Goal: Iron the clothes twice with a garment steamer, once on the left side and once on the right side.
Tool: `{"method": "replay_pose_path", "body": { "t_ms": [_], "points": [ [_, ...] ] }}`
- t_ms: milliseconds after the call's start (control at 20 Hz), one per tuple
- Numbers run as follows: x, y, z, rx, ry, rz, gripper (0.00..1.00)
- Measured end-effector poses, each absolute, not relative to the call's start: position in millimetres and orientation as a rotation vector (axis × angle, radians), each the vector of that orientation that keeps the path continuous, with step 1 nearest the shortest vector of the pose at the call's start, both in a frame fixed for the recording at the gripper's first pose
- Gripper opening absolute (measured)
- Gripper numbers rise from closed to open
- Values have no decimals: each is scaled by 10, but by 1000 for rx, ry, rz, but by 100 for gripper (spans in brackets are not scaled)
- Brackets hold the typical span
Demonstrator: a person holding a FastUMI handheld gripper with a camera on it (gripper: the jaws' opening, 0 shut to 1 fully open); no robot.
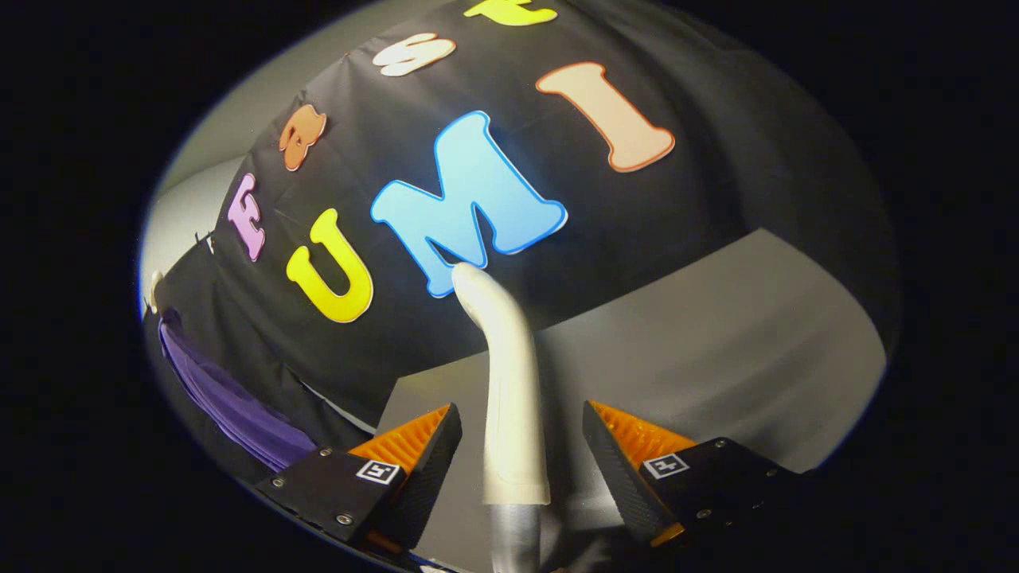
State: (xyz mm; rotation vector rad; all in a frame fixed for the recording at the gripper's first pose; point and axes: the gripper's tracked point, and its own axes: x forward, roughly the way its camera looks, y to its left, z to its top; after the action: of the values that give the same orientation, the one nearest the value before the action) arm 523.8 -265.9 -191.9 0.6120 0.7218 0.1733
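- A purple garment (231,402) hangs at the far left, in soft vertical folds against the black cloth wall (700,175), well to the left of the fingers.
- Above it a pale grey wall (187,211) meets the draped cloth, which is matte and lightly creased.
- A smooth grey tabletop (716,350) runs from the middle out to the right, beyond the fingers, its far edge against the cloth.
- The garment steamer (509,398) stands between the fingers: a cream, glossy, rounded handle, bent toward the left at its top, with a ribbed silvery hose joining its lower end.
- The gripper (521,446) is spread wide; each finger (434,458) is wedge-shaped with a ridged inner face, and a gap shows on both sides of the handle, so neither finger presses on it.
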Motion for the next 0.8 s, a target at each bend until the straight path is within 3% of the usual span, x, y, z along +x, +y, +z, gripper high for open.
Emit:
{"method": "replay_pose_path", "body": {
  "t_ms": [250,450,500,550,800],
  "points": [
    [5391,-2604,-1937,924,793,240,93],
    [5351,-2461,-2076,992,879,295,66],
    [5349,-2452,-2081,1025,894,297,52],
    [5385,-2411,-2096,1057,910,297,44],
    [5385,-2428,-2046,1043,877,282,33]
  ]
}}
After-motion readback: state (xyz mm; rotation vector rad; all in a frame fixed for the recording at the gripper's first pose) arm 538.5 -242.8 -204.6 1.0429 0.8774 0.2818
